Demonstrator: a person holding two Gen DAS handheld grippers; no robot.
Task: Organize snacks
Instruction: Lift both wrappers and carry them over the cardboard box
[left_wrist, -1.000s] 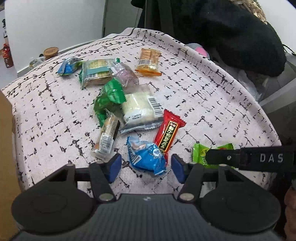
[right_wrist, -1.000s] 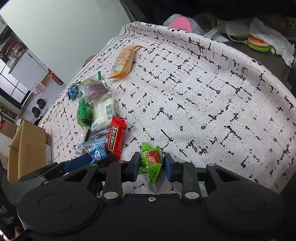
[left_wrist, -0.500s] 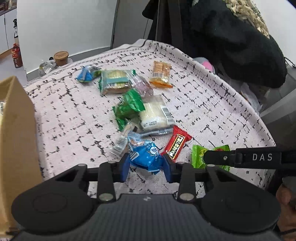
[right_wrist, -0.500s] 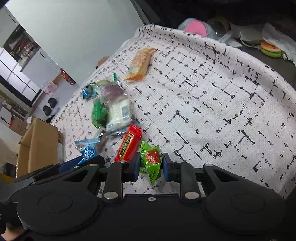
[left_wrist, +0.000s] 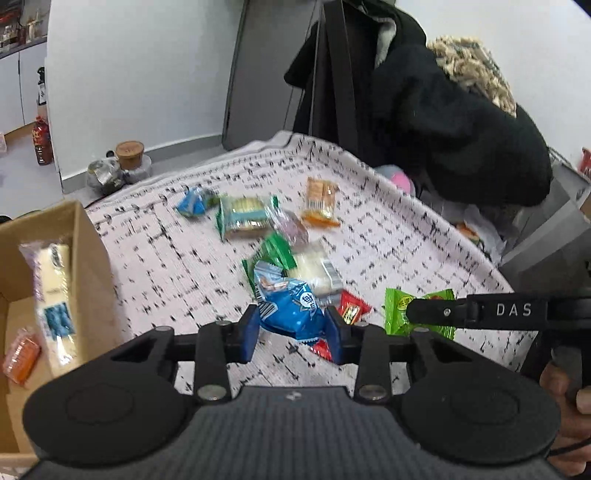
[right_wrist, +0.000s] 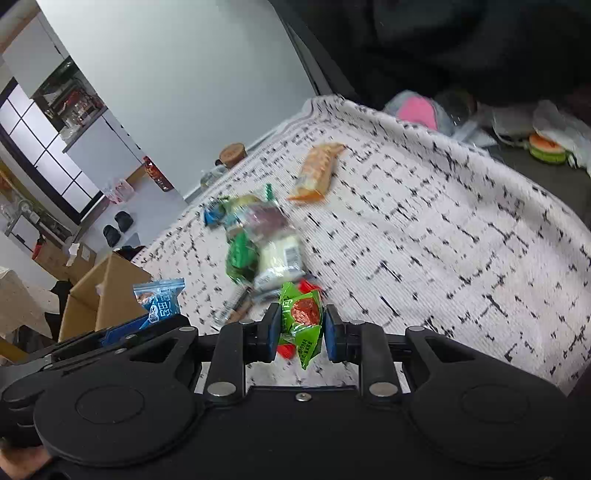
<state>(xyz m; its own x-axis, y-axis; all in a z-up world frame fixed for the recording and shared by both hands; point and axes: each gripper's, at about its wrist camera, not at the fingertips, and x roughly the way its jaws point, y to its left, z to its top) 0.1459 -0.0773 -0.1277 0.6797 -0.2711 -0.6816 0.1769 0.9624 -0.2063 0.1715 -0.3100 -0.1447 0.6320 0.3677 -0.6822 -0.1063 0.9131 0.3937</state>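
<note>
Left wrist view: left tool (left_wrist: 291, 328) clamped on blue snack packet (left_wrist: 291, 308). Right tool (right_wrist: 299, 328) clamped on green snack packet (right_wrist: 301, 317), both above worktop's (right_wrist: 461, 236) near edge.

left gripper (left_wrist: 291, 326) is sitting at lower centre of its frame, blue pads pressing both sides of a blue packet (left_wrist: 290, 308). right gripper (right_wrist: 300, 328) is sitting at lower centre of its frame, pads pinching a green packet (right_wrist: 301, 319). a hand (left_wrist: 567, 402) is gripping the right tool's handle at the lower right edge of the left view.
</note>
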